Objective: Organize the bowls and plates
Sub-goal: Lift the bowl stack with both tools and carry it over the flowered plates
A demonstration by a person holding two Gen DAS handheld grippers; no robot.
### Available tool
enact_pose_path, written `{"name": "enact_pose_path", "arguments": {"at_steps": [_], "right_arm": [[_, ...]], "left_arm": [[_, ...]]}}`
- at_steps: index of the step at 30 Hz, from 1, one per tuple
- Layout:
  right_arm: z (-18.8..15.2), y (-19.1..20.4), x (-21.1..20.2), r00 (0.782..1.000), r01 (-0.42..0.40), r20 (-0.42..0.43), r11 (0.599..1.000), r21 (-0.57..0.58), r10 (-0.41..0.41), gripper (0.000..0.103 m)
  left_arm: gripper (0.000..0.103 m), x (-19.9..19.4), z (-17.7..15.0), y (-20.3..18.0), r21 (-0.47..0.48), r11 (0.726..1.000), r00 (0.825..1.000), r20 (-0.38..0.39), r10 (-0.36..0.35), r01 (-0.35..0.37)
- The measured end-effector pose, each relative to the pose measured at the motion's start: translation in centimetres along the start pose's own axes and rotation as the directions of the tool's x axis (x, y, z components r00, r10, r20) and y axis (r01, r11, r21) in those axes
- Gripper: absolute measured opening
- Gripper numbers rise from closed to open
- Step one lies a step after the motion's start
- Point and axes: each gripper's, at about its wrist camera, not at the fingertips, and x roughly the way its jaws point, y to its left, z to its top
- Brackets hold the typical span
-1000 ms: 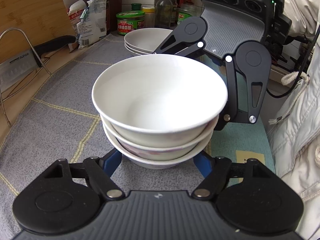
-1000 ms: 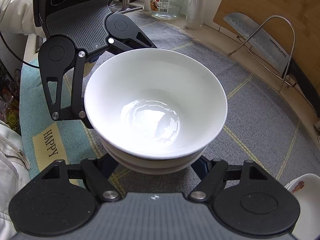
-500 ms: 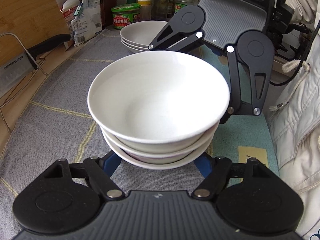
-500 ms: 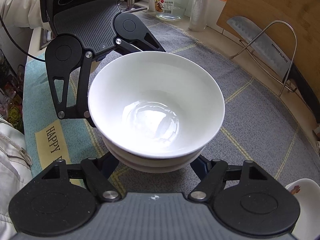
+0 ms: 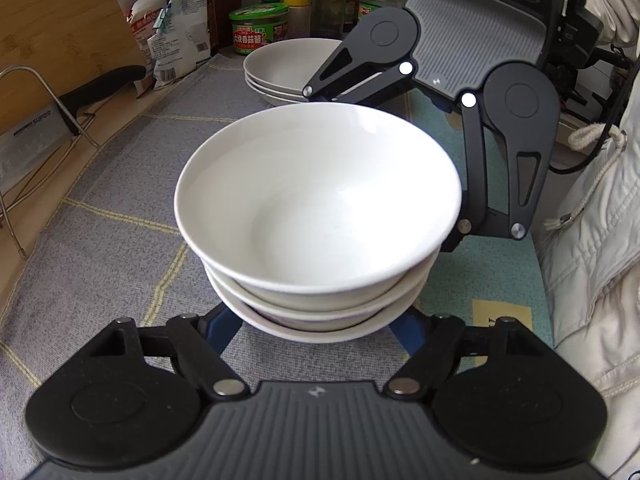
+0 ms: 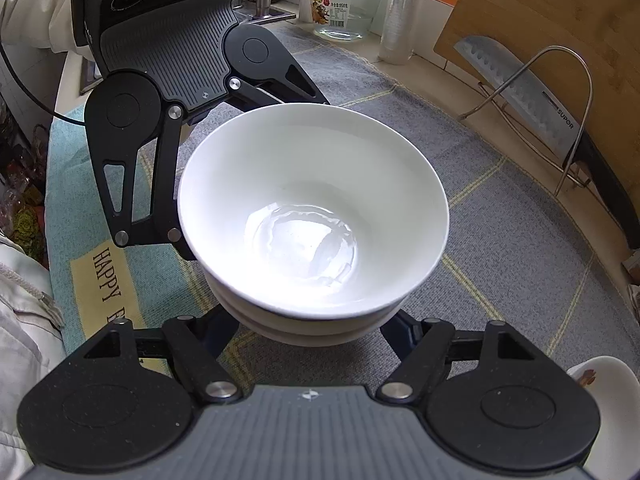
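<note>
bowl stack: three nested white bowls, centre of grey mat, between both grippers
left gripper: fingers spread wide either side of stack base; contact hidden under bowls, can't tell
right gripper: same, fingers wide around base from opposite side; grip not visible
plates: stacked behind, near jars
knife: on wire rack by cutting board
</note>
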Motion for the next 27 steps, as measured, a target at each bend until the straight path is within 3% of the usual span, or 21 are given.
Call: {"name": "enact_pose_path", "arguments": {"at_steps": [14,27], "right_arm": [[-1.1,-0.3,-3.6,1.0,0.002,0.021,1.0,-0.019,-0.001,0.081],[-4.5,-3.3,-8.4,0.997,0.044,0.068,0.998,-0.039,-0.041,0.081]], "left_arm": [[0.079,-0.3,2.6,-1.6,-0.017,1.0,1.0,0.0,0.026,-0.026],[0.079,1.5,8.2,-2.6,0.024,0.997,0.997,0.013,0.074,-0.075]]}}
